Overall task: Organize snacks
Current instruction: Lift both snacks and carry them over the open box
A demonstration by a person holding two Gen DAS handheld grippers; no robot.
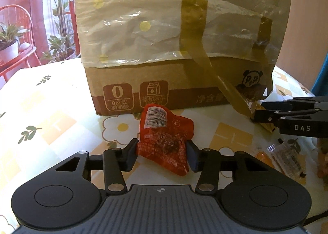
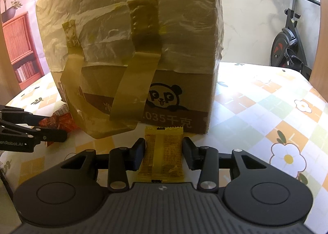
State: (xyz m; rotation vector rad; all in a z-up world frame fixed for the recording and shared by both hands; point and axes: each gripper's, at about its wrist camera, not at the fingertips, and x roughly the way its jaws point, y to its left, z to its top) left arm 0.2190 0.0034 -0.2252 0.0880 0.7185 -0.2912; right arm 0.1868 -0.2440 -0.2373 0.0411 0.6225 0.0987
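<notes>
My left gripper [image 1: 162, 152] is shut on a red snack packet [image 1: 165, 141] with a barcode label, just in front of the cardboard box [image 1: 164, 82]. My right gripper [image 2: 164, 152] is closed on a yellow snack packet [image 2: 162, 152], its pads touching both edges, right before the same box [image 2: 131, 59]. The box is wrapped in crinkled plastic with brown tape strips. The right gripper also shows at the right edge of the left wrist view [image 1: 256, 115], and the left gripper at the left of the right wrist view [image 2: 61, 134].
A floral checked tablecloth [image 1: 51, 111] covers the table. More clear-wrapped snack packets [image 1: 283, 158] lie at the right. A red chair and plants [image 1: 18, 35] stand beyond the far left edge. An exercise bike [image 2: 291, 39] stands beyond the table's right side.
</notes>
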